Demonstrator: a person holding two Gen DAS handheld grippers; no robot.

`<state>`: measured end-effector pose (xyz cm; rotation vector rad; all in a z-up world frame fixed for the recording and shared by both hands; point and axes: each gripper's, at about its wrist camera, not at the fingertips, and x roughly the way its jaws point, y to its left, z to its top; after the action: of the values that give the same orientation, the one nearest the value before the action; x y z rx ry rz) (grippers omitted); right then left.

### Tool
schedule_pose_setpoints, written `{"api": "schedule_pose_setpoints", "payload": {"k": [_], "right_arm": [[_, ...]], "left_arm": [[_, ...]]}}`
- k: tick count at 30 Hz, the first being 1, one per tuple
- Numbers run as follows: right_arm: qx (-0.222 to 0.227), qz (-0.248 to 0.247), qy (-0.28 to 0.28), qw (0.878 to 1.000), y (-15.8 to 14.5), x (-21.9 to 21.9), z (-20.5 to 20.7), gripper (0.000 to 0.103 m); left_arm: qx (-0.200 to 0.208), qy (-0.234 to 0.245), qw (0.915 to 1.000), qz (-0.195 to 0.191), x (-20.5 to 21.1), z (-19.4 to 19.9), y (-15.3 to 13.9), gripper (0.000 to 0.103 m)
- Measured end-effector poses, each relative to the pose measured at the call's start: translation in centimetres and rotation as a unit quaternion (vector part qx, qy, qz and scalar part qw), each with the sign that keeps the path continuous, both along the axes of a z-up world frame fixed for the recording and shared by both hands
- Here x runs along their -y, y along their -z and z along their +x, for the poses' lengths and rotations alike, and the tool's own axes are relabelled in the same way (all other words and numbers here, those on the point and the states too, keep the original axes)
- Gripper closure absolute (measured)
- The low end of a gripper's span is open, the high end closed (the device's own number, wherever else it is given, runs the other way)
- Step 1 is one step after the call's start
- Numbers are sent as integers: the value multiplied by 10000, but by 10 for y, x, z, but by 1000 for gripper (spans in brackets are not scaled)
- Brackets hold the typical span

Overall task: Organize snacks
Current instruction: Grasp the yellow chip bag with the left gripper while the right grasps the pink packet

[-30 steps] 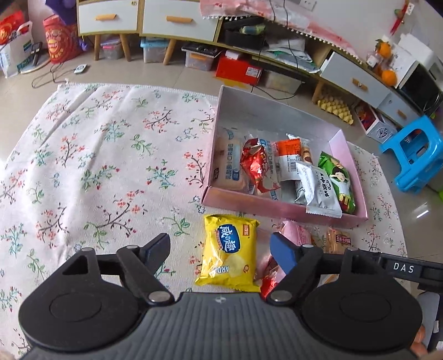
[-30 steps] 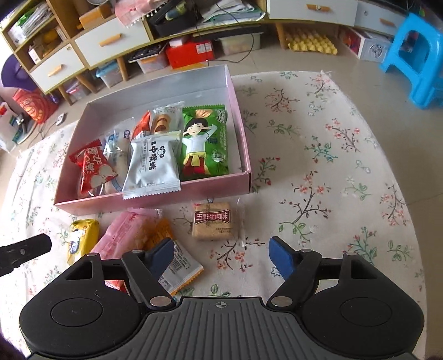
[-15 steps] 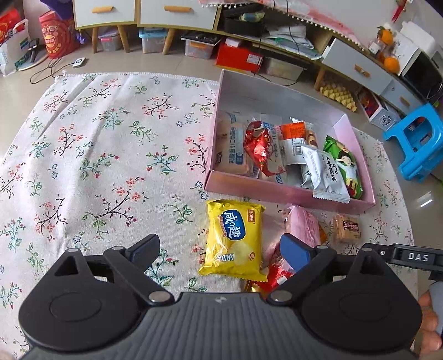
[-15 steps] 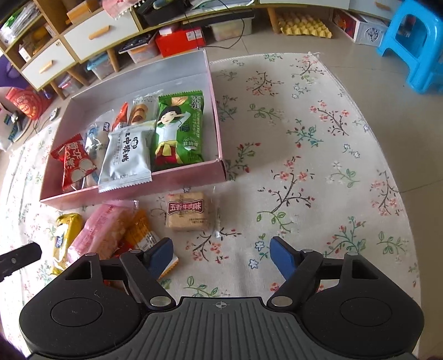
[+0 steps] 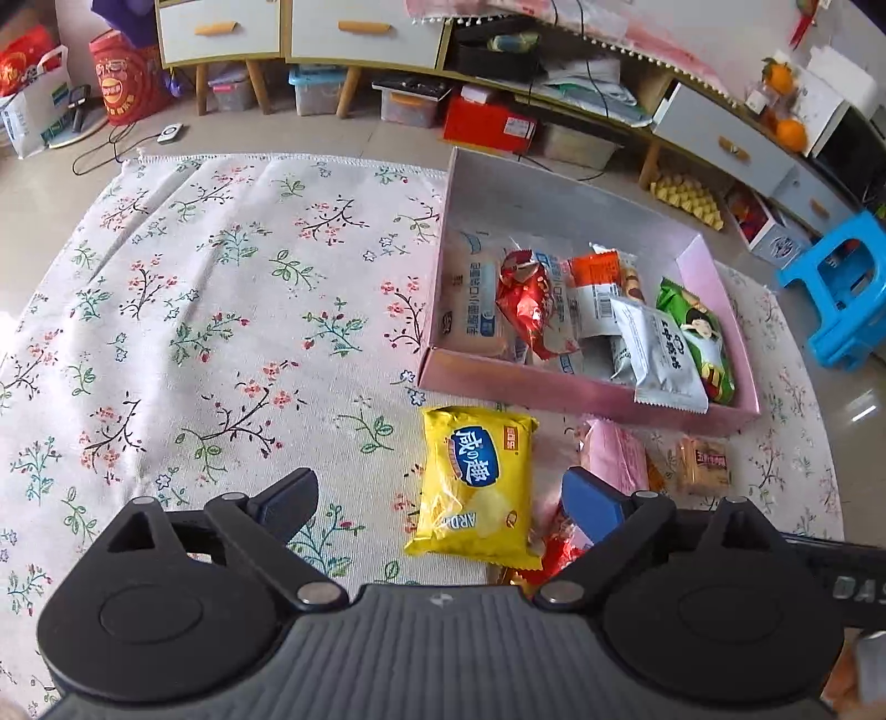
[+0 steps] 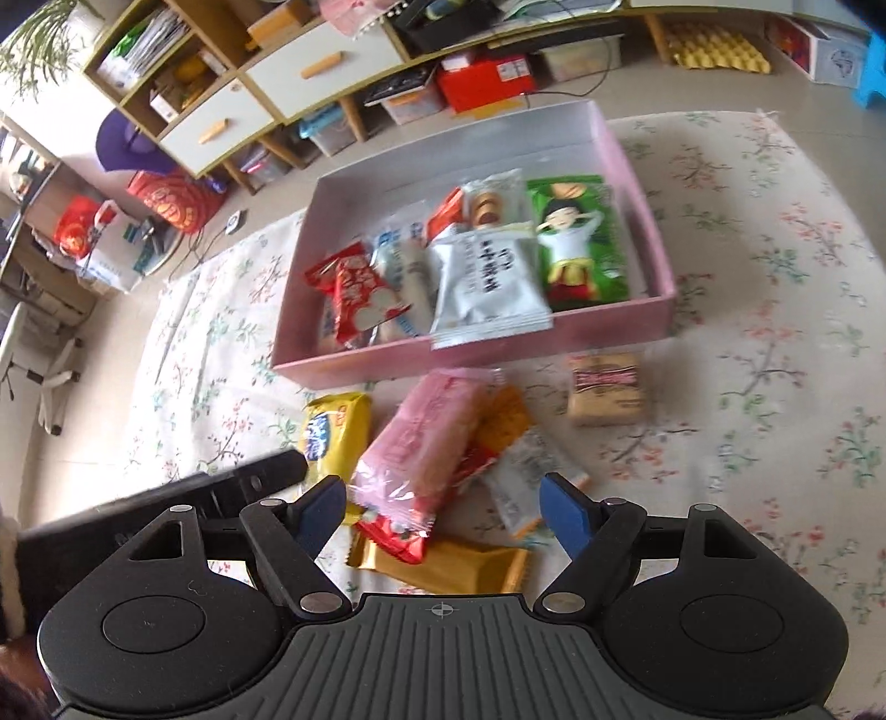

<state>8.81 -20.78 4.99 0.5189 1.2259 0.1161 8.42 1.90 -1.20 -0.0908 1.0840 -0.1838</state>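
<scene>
A pink box (image 5: 581, 396) (image 6: 498, 343) on the floral cloth holds several snack packets, among them a green one (image 6: 581, 243) and a silver one (image 6: 487, 288). In front of it lie loose packets: a yellow one (image 5: 476, 482) (image 6: 332, 426), a pink one (image 6: 426, 437) (image 5: 614, 454), a brown biscuit pack (image 6: 606, 387) (image 5: 703, 465), a red one (image 6: 393, 534) and a gold one (image 6: 454, 565). My left gripper (image 5: 437, 493) hangs open over the yellow packet. My right gripper (image 6: 443, 507) stands open over the pink packet and the pile, holding nothing.
The floral cloth (image 5: 221, 332) stretches wide to the left of the box. A blue stool (image 5: 847, 293) stands beyond the cloth's right edge. Low shelves with drawers (image 5: 343, 33) and storage bins line the back. The left gripper's black finger (image 6: 249, 482) reaches in beside the yellow packet.
The left gripper's jaws have spread wider over the yellow packet. The right gripper has swung left, from above the biscuit pack to above the pink packet and the pile.
</scene>
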Motion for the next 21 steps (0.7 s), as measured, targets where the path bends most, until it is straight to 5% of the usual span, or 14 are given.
{"api": "schedule_pose_setpoints", "payload": {"k": [7, 16, 18, 20, 21], "right_arm": [[118, -139, 61, 9998, 11, -13, 17, 25], [-3, -217, 109, 9997, 37, -26, 33, 27], [-62, -375, 37, 9993, 41, -29, 34, 34], [4, -630, -99, 9980, 40, -32, 33, 62], [-35, -672, -94, 9977, 39, -30, 33, 66]], "left_arm": [[-233, -373, 9990, 9, -17, 10, 9, 12], [-225, -385, 9975, 550, -17, 14, 15, 18], [-186, -411, 9982, 387, -20, 14, 14, 14], [-201, -458, 9987, 101, -24, 14, 12, 14], [-214, -472, 9987, -1, -23, 14, 12, 14]]}}
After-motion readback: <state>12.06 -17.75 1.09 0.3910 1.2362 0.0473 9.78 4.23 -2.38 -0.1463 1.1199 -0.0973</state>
